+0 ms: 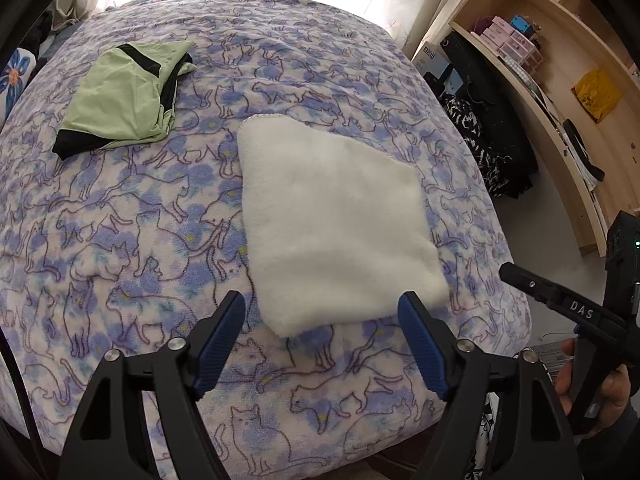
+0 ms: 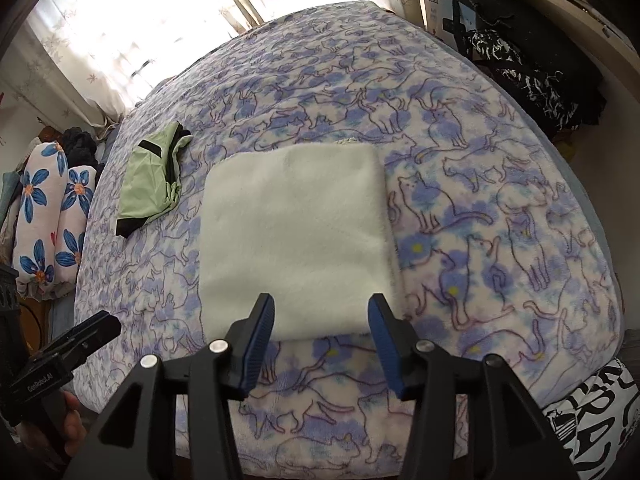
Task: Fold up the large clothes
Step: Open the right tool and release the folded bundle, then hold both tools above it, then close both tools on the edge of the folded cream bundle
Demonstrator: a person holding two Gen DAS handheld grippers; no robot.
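Note:
A white fluffy garment (image 1: 332, 216) lies folded into a flat block on the cat-print bed cover (image 1: 120, 240). In the right wrist view the same white block (image 2: 296, 236) sits straight ahead. My left gripper (image 1: 322, 304) hovers above its near edge, jaws wide apart, nothing between them. My right gripper (image 2: 322, 304) also hangs over the near edge, open and empty. A folded light green garment with black trim (image 1: 120, 100) rests at the far left of the bed, and shows as the green garment (image 2: 154, 172) in the right wrist view.
Wooden shelves (image 1: 560, 60) with boxes and dark clothes (image 1: 480, 136) stand along the right of the bed. Flower-print pillows (image 2: 44, 216) lean at the left. A curtained bright window (image 2: 160, 20) is behind the bed. A hand (image 1: 592, 384) holds the other gripper at the right edge.

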